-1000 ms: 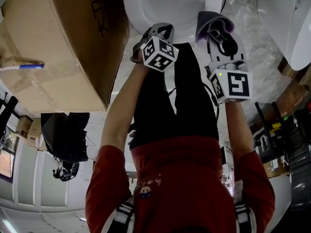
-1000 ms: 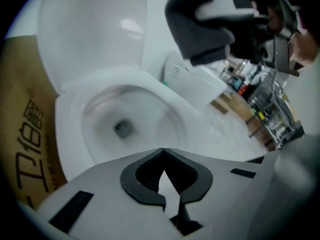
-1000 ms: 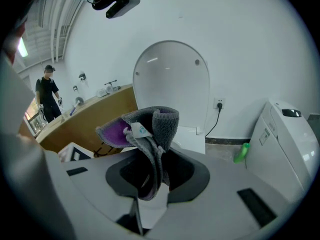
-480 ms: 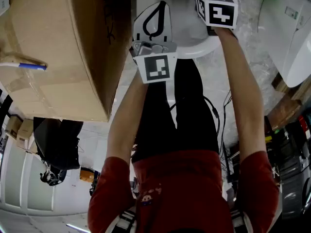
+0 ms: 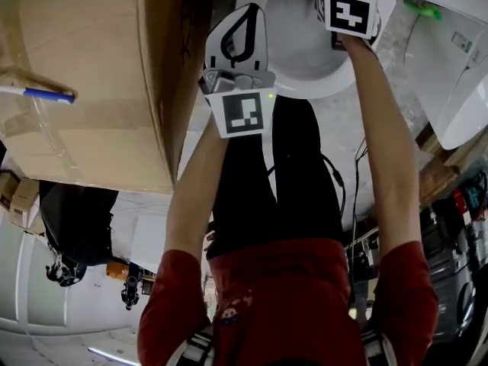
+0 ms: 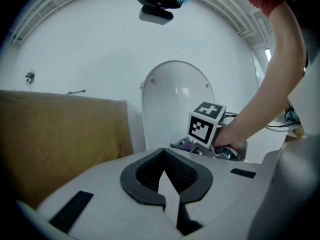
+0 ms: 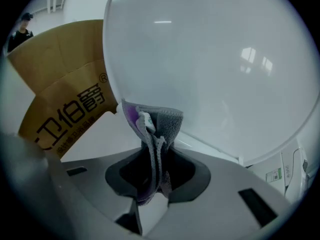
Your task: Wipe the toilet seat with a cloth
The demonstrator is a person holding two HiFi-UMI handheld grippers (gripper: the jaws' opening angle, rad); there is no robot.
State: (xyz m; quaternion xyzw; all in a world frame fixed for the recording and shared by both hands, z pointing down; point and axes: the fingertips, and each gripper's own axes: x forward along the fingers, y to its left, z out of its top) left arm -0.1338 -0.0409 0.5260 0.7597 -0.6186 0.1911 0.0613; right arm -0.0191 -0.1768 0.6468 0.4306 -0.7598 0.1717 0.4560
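Note:
A white toilet (image 5: 305, 59) stands at the top of the head view, with its oval lid (image 6: 175, 101) raised. My right gripper (image 7: 154, 156) is shut on a bunched grey and purple cloth (image 7: 152, 134). The cloth's upper end is up against the lower part of the lid (image 7: 215, 64). In the head view only the right gripper's marker cube (image 5: 347, 6) shows over the bowl, and the cloth is hidden beneath it. My left gripper (image 6: 164, 156) is shut with nothing in it. It is held over the toilet's front left rim (image 5: 240, 21) and points at the lid.
A big cardboard box (image 5: 91, 82) stands close on the toilet's left (image 6: 60, 134) and carries printed characters (image 7: 75, 114). Another white fixture (image 5: 457, 67) stands at the right. Cables (image 5: 339, 189) run over the floor beside the person's legs.
My right gripper has carried the cloth from the toilet's near rim to over the bowl at the lid. The left gripper has risen and now points more level, towards the lid.

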